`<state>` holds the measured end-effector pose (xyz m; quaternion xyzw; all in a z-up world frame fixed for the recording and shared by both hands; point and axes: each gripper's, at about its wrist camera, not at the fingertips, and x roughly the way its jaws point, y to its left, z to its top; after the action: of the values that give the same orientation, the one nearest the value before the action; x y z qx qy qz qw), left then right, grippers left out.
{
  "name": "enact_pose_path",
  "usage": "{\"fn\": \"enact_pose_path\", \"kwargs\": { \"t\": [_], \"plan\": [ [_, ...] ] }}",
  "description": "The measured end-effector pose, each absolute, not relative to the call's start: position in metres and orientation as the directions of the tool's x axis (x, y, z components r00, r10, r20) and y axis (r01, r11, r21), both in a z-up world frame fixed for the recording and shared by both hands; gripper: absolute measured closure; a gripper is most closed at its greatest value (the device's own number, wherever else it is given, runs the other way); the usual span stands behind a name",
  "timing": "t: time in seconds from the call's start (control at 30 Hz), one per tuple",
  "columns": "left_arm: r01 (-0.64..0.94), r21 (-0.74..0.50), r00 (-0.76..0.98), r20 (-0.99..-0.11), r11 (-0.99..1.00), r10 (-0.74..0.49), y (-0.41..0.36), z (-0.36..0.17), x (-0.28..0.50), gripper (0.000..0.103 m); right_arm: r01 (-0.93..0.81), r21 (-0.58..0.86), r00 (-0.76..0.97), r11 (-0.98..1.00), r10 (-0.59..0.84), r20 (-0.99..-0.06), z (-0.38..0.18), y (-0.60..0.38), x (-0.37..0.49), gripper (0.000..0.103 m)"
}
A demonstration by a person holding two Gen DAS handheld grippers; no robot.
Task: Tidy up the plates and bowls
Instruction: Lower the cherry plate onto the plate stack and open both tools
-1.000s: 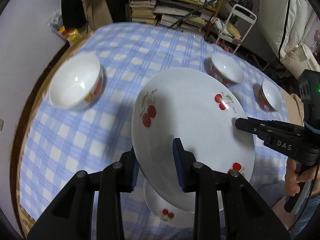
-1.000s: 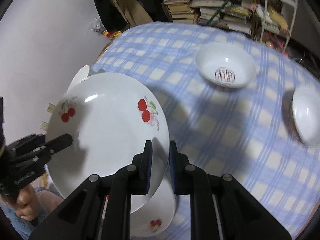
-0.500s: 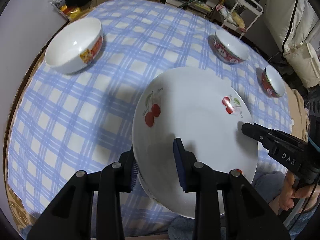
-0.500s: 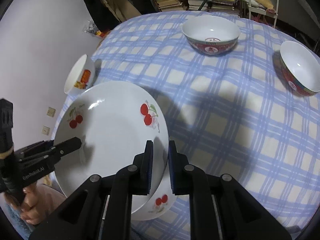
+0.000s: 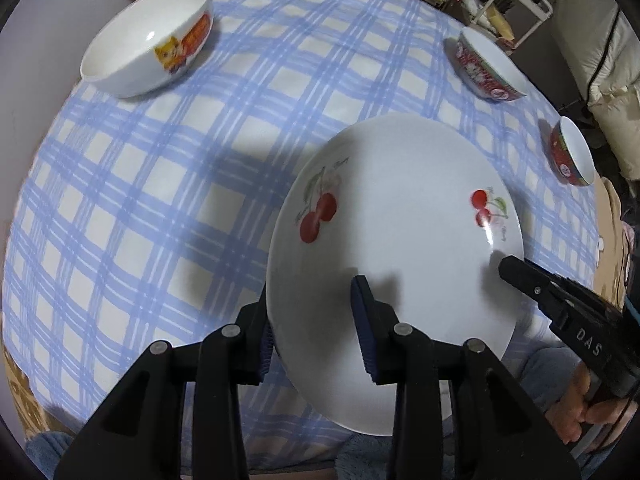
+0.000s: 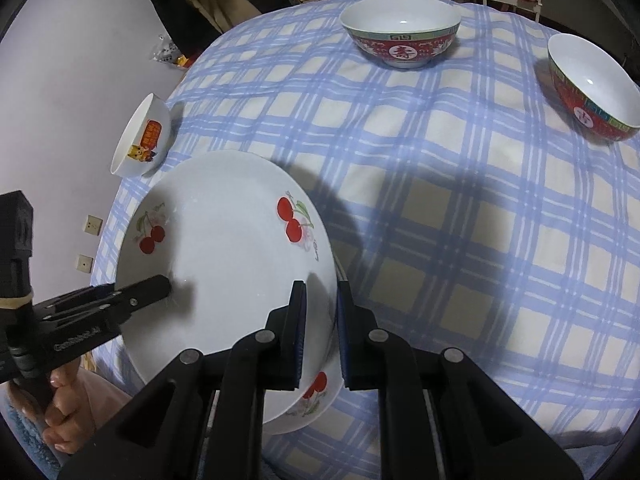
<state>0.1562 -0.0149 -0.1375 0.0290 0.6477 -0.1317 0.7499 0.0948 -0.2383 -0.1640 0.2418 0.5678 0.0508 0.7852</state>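
Lower now, the plate (image 5: 400,240) sits at the desk's (image 5: 160,184) near edge; left claw (image 5: 316,328) has just been opening, straddling its rim; right claw (image 6: 320,336) pinches the opposite rim, both pointing steeply down.

We saw a large white plate (image 5: 400,248) printed with red cherry sprigs in the lower centre of the left wrist view, tilted slightly. In the right wrist view a second cherry plate (image 6: 316,396) showed beneath its lower edge, just under it. A white bowl with an orange cartoon panel (image 5: 148,40) stood upright at the upper left of the left wrist view. A red patterned bowl with a white inside (image 6: 400,36) stood upright at the top centre of the right wrist view, and another like it (image 6: 592,88) sat at the upper right, well apart from the plates.
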Motion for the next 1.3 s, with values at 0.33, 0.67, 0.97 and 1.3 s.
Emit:
{"fn": "enact_pose_path", "kwargs": {
  "t": [0.33, 0.67, 0.97, 1.3],
  "plan": [
    [0.222, -0.041, 0.128, -0.989, 0.974, -0.07, -0.018, -0.15, 0.16, 0.07, 0.168, 0.328, 0.376, 0.93, 0.247, -0.893, -0.162, -0.22, 0.092, 0.093],
    [0.245, -0.002, 0.146, -0.988, 0.969, -0.039, -0.022, -0.142, 0.148, 0.07, 0.173, 0.297, 0.395, 0.939, 0.21, -0.894, -0.159, -0.22, 0.084, 0.093],
    [0.232, 0.041, 0.167, -0.986, 0.972, 0.002, -0.019, -0.136, 0.136, 0.07, 0.207, 0.281, 0.385, 0.937, 0.186, -0.904, -0.169, -0.223, 0.079, 0.093],
    [0.228, 0.066, 0.242, -0.97, 0.971, 0.009, -0.015, -0.113, 0.121, 0.068, 0.208, 0.281, 0.456, 0.937, 0.161, -0.875, -0.146, -0.227, 0.064, 0.092]
  ]
}}
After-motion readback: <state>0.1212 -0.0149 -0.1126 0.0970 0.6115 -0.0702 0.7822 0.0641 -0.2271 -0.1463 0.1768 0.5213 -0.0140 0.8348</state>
